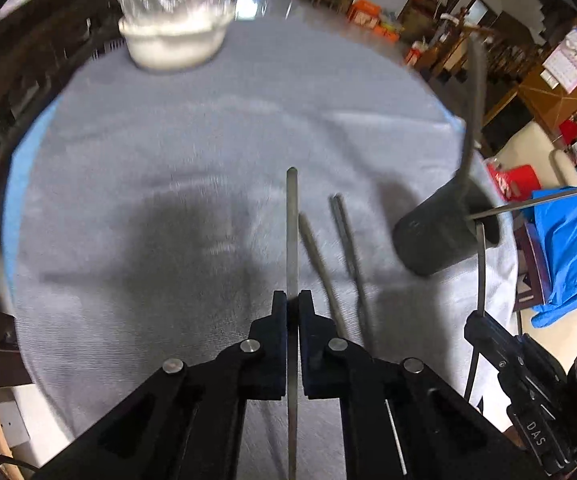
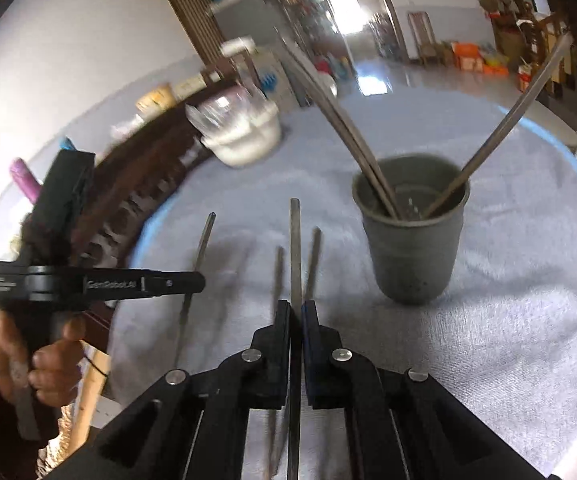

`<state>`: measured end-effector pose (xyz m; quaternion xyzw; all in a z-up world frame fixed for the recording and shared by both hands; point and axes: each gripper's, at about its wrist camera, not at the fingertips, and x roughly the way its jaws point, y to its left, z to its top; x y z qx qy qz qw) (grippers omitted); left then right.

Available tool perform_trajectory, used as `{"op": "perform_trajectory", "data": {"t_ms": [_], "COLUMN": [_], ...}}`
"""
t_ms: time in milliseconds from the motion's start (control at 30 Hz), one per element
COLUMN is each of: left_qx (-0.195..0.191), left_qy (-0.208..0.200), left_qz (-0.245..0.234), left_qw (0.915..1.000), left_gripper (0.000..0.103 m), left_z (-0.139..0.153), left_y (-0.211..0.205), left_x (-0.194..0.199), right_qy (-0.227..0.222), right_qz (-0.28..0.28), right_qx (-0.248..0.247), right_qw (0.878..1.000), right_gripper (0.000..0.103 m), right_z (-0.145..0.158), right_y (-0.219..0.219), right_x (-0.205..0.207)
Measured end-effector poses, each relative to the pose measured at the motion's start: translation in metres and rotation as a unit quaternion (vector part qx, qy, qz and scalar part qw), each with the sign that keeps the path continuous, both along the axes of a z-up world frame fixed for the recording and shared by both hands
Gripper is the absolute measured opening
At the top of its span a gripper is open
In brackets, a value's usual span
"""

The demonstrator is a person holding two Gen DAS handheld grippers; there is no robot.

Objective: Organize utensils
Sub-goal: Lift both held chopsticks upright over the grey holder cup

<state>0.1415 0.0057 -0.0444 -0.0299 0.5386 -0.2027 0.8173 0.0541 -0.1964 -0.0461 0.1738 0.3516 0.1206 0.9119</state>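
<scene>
- A wide stretch of grey cloth (image 1: pixel 160 152) lies bare ahead and to the left of the left gripper (image 1: pixel 293 302), which is clamped on a metal stick (image 1: pixel 292 216).
- Two loose sticks (image 1: pixel 344 232) lie on the cloth just right of that gripper, between it and the dark cup (image 2: pixel 410 236).
- The cup stands right of centre; sticks (image 2: pixel 328 92) lean out of its mouth to both sides, crowding the air above it.
- A stack of bowls (image 1: pixel 174 40) sits at the cloth's far left edge, well apart from the cup.
- In the right wrist view the left gripper (image 2: pixel 192 282) closes off the near left side.
</scene>
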Motion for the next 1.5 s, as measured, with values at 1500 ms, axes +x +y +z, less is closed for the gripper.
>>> {"op": "perform_trajectory", "data": {"t_ms": [1500], "left_qx": [-0.005], "left_qy": [-0.242], "left_qz": [-0.003], "left_qw": [0.9703], "left_gripper": [0.006], "left_z": [0.157], "left_y": [-0.066], "left_x": [-0.047], "right_qy": [-0.263], "right_qz": [-0.064], "right_qx": [0.156], "right_qw": [0.950], "right_gripper": [0.006], "right_z": [0.118], "right_y": [-0.102], "right_x": [-0.006]}}
